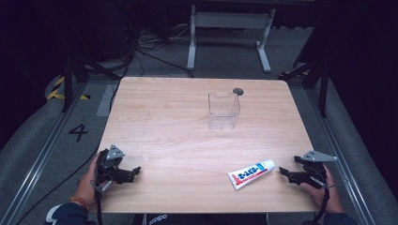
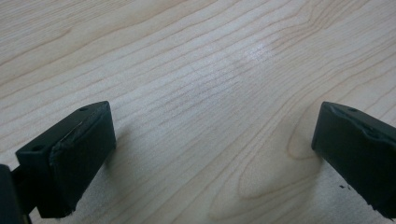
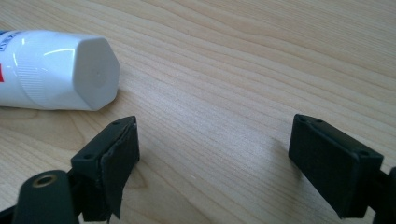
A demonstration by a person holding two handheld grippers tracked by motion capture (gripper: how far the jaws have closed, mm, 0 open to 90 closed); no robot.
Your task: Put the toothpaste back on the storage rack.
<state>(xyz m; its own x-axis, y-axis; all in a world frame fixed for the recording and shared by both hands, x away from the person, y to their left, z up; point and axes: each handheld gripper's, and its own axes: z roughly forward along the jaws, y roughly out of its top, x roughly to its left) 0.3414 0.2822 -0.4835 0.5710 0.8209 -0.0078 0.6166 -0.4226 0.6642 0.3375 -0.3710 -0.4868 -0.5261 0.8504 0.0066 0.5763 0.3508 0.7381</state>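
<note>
A white toothpaste tube (image 1: 251, 174) with red and blue print lies on the wooden table (image 1: 187, 136) near the front right, cap toward the right. My right gripper (image 1: 284, 173) rests just right of the cap, open and empty; in the right gripper view the white cap (image 3: 88, 74) sits just beyond and left of the gripper's midpoint (image 3: 212, 158). My left gripper (image 1: 136, 171) lies at the front left, open over bare wood (image 2: 212, 154). A clear plastic box (image 1: 224, 110) stands upright at the back centre.
A small dark round object (image 1: 238, 91) lies on the table just behind the box. A white frame (image 1: 230, 28) and cables stand on the floor beyond the far edge. Rails run along both sides.
</note>
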